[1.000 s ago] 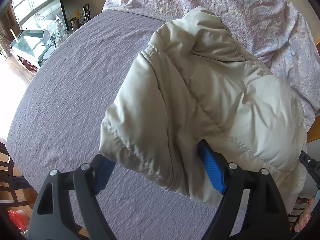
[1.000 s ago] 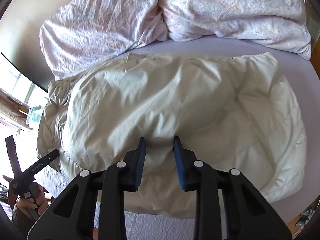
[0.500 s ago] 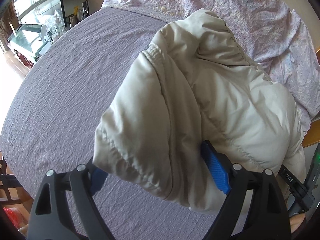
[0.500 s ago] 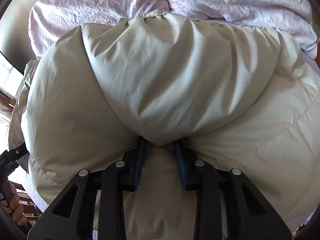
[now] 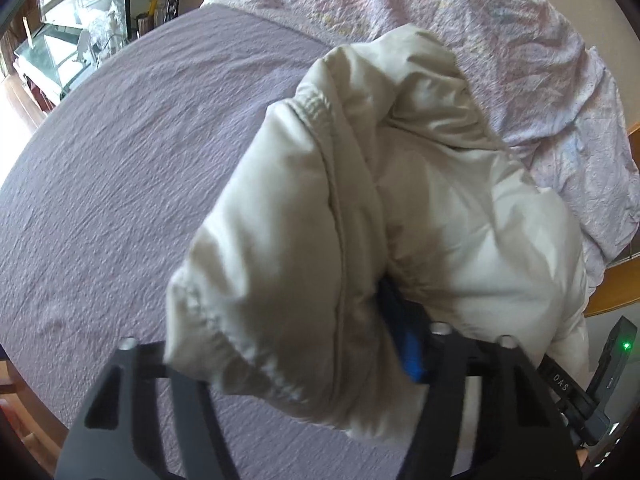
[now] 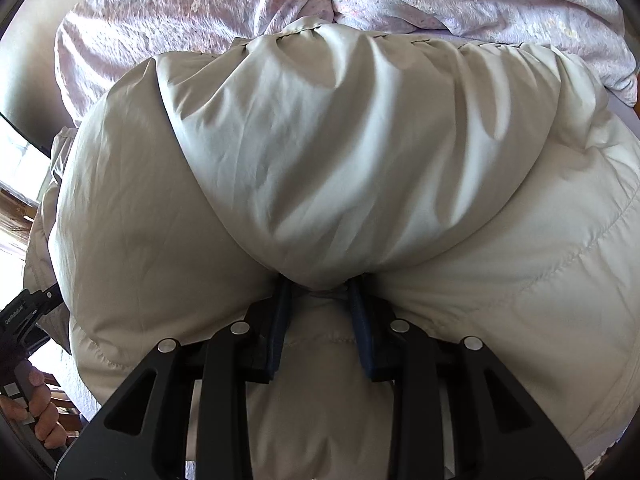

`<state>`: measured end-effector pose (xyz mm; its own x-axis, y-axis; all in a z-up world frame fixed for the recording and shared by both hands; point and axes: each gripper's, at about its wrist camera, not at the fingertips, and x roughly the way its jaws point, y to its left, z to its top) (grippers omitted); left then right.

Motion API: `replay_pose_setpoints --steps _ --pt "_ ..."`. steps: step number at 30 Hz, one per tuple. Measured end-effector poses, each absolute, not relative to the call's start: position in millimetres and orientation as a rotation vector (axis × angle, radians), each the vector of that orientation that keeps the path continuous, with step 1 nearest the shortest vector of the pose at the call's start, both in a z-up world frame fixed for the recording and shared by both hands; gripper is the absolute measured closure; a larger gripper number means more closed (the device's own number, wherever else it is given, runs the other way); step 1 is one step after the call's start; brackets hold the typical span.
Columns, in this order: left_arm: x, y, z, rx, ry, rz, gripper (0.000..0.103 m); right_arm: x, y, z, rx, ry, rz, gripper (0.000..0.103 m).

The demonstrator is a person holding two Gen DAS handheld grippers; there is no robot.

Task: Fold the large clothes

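A cream puffer jacket (image 5: 360, 208) lies bunched on a bed with a purple sheet (image 5: 120, 168). My left gripper (image 5: 288, 344) is wide around a sleeve cuff end of the jacket; its left finger is hidden under the fabric and the blue pad (image 5: 408, 352) of the right one shows. The jacket fills the right wrist view (image 6: 340, 160). My right gripper (image 6: 320, 300) is shut on a fold of the jacket, which is lifted and billows above the fingers.
A crumpled pink floral duvet (image 5: 480, 40) lies along the far side of the bed, also in the right wrist view (image 6: 240, 8). A glass table with bottles (image 5: 80, 40) stands beyond the bed at the left. A wooden bed frame (image 5: 616, 292) shows at right.
My right gripper has closed on the jacket fold and lifted it, so the jacket now fills its view. The left gripper has pushed further under the sleeve end, which has risen.
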<state>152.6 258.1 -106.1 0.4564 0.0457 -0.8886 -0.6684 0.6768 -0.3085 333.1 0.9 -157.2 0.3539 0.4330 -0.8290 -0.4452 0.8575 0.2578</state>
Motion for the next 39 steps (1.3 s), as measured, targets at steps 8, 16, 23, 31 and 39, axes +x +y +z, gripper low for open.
replay_pose_setpoints --steps 8,16,23,31,39 --pt "150 252 -70 -0.721 0.928 0.444 0.079 332 1 -156 -0.014 1.067 0.569 0.071" --pt "169 214 -9 -0.659 0.835 0.317 0.08 336 0 -155 -0.009 1.07 0.591 0.071" --pt "193 147 28 -0.57 0.8 0.181 0.08 340 -8 -153 -0.012 1.071 0.625 0.071" --pt "224 61 44 -0.474 0.796 0.032 0.08 354 -53 -143 0.073 1.088 0.656 0.072" --pt "260 -21 33 -0.404 0.844 -0.09 0.08 368 -137 -118 0.189 1.009 0.6 0.071"
